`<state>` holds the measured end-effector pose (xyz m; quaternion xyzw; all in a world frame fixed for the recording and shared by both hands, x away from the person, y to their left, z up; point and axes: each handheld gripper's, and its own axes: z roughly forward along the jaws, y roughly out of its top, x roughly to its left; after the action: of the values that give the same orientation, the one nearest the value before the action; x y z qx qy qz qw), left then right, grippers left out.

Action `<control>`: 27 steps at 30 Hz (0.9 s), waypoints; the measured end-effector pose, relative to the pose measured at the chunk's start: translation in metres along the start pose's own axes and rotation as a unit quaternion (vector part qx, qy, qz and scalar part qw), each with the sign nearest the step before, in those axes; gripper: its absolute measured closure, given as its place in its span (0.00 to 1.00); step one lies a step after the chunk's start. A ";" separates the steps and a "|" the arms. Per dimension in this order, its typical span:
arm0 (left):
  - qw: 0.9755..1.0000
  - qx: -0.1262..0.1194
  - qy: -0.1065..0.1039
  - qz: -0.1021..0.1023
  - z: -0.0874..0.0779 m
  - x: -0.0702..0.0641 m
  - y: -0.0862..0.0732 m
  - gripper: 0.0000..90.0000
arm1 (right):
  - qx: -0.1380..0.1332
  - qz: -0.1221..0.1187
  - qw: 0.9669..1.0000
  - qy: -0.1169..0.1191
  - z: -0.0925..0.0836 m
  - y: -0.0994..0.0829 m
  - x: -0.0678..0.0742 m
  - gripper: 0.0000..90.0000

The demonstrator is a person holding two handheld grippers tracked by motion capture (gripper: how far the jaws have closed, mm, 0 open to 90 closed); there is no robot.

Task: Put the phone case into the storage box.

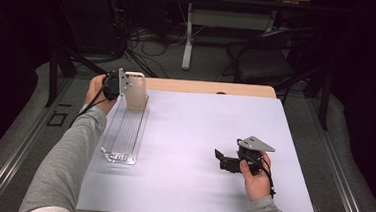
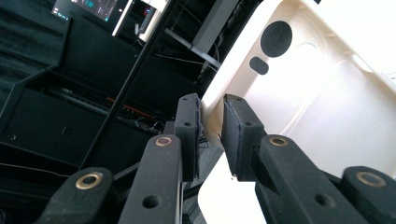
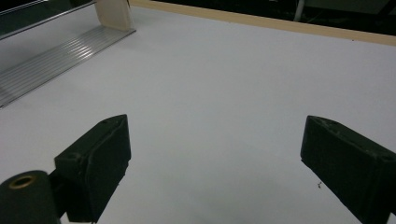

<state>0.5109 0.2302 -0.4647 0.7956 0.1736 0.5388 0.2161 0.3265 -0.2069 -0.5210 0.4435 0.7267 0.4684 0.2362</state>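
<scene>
Left hand-held gripper (image 2: 211, 130) pinches the thin side wall of a cream phone case (image 1: 136, 91), pads nearly together with the rim between them, probably to keep the case upright on edge. The case stands at the far end of a clear ribbed rack (image 1: 124, 131) on the left of the surface (image 1: 198, 152), its parallel grooves seemingly there to seat such a thin edge. Case looks smooth, matte, slightly flexible plastic, rounded corners, round and oval camera cutouts. Rack glossy, transparent, long and narrow. Right hand-held gripper (image 3: 215, 158) rests low near the right of the pale surface, jaws wide apart, holding nothing, apparently parked.
</scene>
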 end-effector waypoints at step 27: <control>1.000 -0.010 0.005 -0.029 -0.003 0.006 0.001 0.58 | 0.003 0.001 1.000 0.001 0.001 0.000 0.001 0.09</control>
<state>0.5098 0.2330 -0.4586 0.7857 0.1922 0.5376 0.2382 0.3266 -0.2062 -0.5216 0.4444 0.7277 0.4673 0.2337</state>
